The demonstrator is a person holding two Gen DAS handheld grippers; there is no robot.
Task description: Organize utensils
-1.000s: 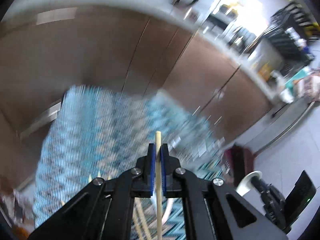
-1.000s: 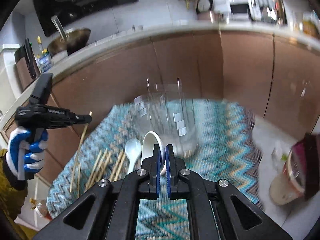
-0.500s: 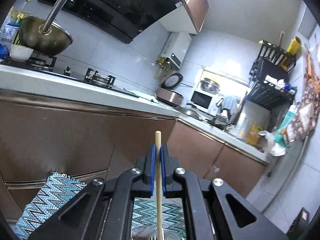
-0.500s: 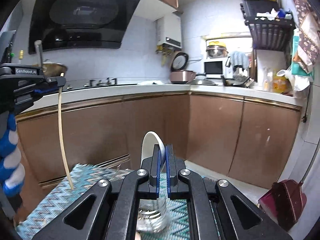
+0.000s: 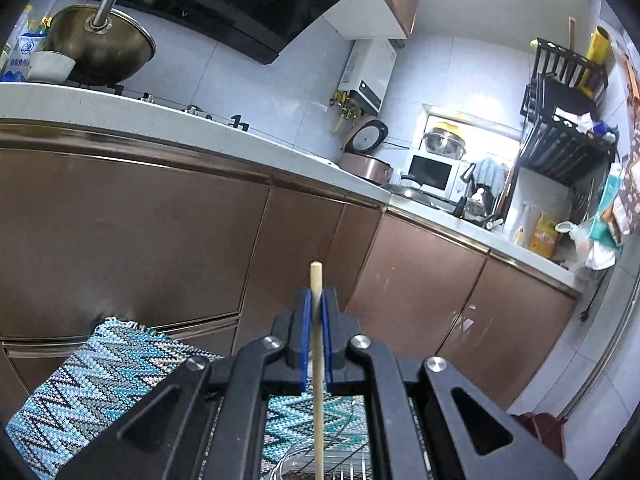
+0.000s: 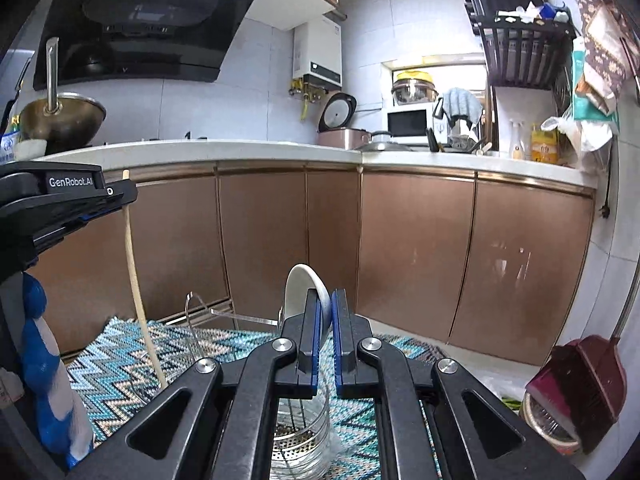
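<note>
My left gripper (image 5: 316,300) is shut on a wooden chopstick (image 5: 318,392) that hangs upright, its top end above the jaws. In the right wrist view the left gripper (image 6: 116,196) holds that chopstick (image 6: 138,296) above the zigzag mat (image 6: 120,364). My right gripper (image 6: 325,304) is shut on a white ceramic spoon (image 6: 302,292), bowl end up. A clear utensil holder (image 6: 300,436) with a metal strainer base stands on the mat right below the right gripper; its rim also shows in the left wrist view (image 5: 320,464).
Brown cabinets (image 6: 412,248) and a white counter (image 6: 240,148) run behind the mat. A wok (image 5: 100,44) sits on the stove at left. A maroon dustpan (image 6: 580,392) lies on the floor at right.
Both grippers have lifted and tilted up from the mat, each keeping its utensil. The holder now sits beneath them instead of ahead.
</note>
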